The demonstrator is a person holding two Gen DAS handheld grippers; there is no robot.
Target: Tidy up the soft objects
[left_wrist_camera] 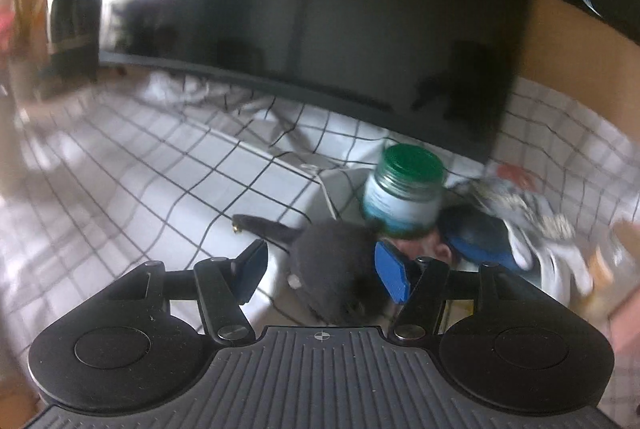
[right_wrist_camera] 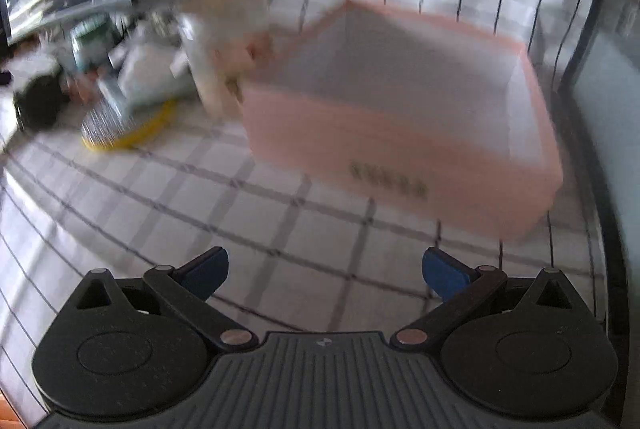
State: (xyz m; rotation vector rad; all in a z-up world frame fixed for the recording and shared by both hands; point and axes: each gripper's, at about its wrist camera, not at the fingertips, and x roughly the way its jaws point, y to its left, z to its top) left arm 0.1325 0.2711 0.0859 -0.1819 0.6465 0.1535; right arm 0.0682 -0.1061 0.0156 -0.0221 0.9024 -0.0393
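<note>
Left gripper [left_wrist_camera: 320, 271]: jaws apart w/ a dark fuzzy ball [left_wrist_camera: 336, 269] between them; blur hides whether the pads press it. Green-lidded jar [left_wrist_camera: 404, 189] just beyond, crumpled cloth [left_wrist_camera: 532, 213] to its right, all on checked sheet [left_wrist_camera: 140, 169]. Right gripper [right_wrist_camera: 326, 275]: jaws wide apart, nothing between, over the sheet. Pink box [right_wrist_camera: 400, 149] ahead, open-topped; pale plush [right_wrist_camera: 228, 41] at its left corner.

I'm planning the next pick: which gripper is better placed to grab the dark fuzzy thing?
Probably left. The left gripper already has the dark fuzzy thing between its open fingers, beside the green-lidded jar. The right gripper is open over bare checked cloth near the pink box.
</note>
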